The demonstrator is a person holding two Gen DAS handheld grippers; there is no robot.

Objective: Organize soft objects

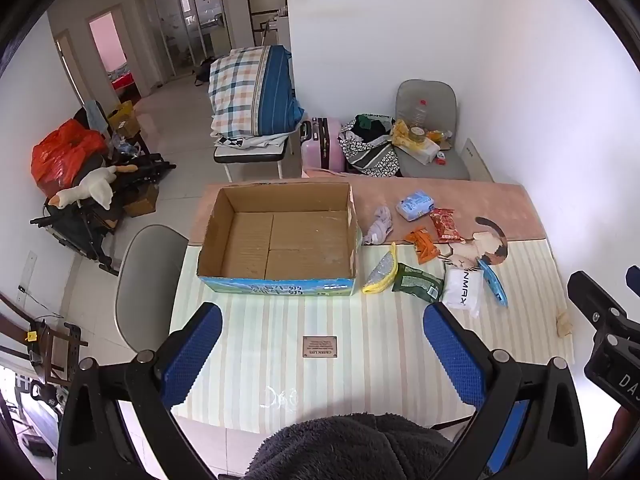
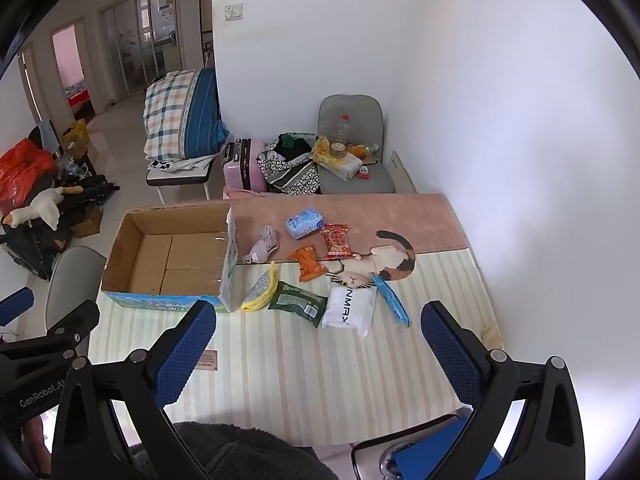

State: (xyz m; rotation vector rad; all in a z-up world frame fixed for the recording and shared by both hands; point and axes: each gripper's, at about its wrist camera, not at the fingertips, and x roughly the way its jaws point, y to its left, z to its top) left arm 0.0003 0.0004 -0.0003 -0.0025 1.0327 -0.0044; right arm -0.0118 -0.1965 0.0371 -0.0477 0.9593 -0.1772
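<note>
An open, empty cardboard box (image 1: 280,240) (image 2: 172,256) stands on the table's left half. To its right lie soft items: a lilac cloth (image 1: 379,226) (image 2: 262,246), a blue tissue pack (image 1: 415,204) (image 2: 304,222), a red snack bag (image 1: 446,224) (image 2: 337,241), an orange snack bag (image 1: 422,245) (image 2: 309,263), a yellow-edged pouch (image 1: 382,272) (image 2: 261,290), a green packet (image 1: 418,282) (image 2: 298,303), a white pack (image 1: 462,290) (image 2: 349,309) and a thin blue packet (image 1: 494,282) (image 2: 391,300). My left gripper (image 1: 322,350) and right gripper (image 2: 320,350) are both open and empty, above the table's near edge.
The table (image 1: 360,360) has a striped cover and a pink cat-print mat (image 2: 360,208) at the back. A grey chair (image 1: 148,280) stands at its left. Behind are a chair with folded bedding (image 1: 256,92), a pink suitcase (image 1: 322,144) and a loaded grey chair (image 1: 428,128).
</note>
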